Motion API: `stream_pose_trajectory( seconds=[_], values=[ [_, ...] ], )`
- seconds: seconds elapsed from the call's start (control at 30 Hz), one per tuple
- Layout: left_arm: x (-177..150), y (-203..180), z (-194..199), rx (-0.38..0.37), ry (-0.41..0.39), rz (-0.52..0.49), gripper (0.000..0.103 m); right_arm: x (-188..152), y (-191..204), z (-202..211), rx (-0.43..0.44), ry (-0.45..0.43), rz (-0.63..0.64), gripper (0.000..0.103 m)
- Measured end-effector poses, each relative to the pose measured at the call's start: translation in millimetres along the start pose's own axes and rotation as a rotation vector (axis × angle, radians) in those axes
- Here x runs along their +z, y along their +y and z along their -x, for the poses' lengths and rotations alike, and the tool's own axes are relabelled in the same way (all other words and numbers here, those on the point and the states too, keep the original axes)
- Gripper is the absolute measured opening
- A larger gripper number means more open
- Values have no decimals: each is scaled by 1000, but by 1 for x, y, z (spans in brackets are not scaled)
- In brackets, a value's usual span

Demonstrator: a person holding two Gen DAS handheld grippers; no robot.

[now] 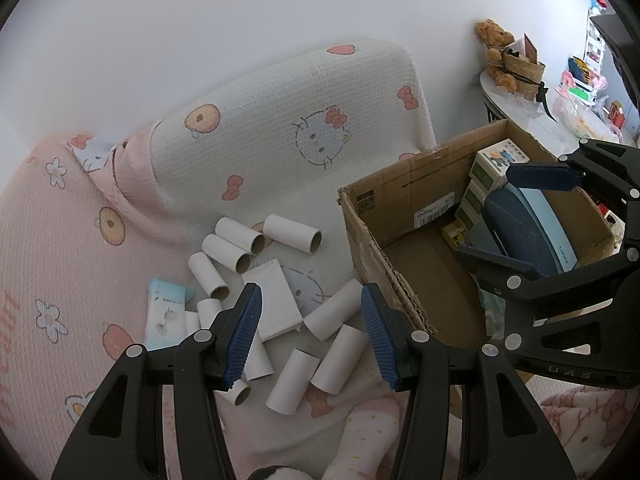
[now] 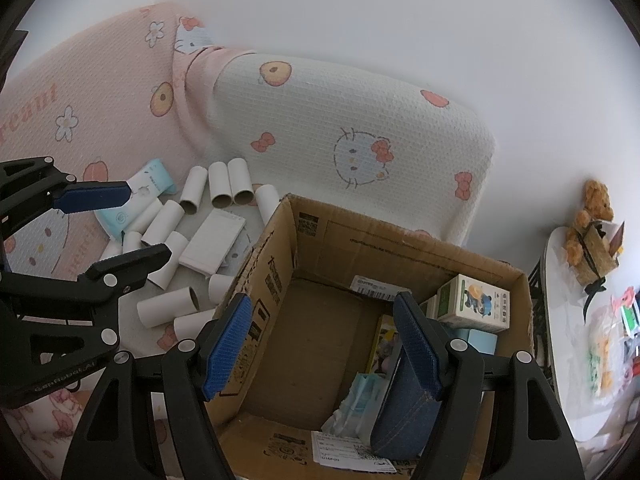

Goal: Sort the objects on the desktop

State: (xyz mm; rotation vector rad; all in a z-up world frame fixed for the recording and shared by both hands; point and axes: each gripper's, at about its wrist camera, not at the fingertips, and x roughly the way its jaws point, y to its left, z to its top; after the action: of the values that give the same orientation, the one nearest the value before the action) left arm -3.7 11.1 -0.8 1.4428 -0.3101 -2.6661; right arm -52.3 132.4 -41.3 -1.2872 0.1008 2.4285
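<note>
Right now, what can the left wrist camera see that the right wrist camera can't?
Only the left wrist view shows a pink polka-dot sock at the bottom, and the left gripper from behind, jaws open above the cardboard tubes.

Only the right wrist view looks straight down into the cardboard box, showing the blue tissue pack and the shipping label on the near flap.

Both show the tubes, the white notepad, the box, the panda carton, the denim case, the teddy bear and the right gripper, jaws open.
</note>
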Motion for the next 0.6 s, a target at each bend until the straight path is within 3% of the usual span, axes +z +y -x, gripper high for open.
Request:
stream_pose_trajectory(
  seconds=[0.2, 0.37, 0.6],
  values=[
    [-3, 25, 6, 8, -28, 109, 56, 2, -1, 6, -30, -39, -21, 71],
    [-23, 82, 6, 20, -13, 348, 56, 11, 8, 13, -71, -78, -21, 71],
    [-69, 153, 1, 53, 18, 629, 56, 39, 32, 12, 46, -91, 54, 71]
  ],
)
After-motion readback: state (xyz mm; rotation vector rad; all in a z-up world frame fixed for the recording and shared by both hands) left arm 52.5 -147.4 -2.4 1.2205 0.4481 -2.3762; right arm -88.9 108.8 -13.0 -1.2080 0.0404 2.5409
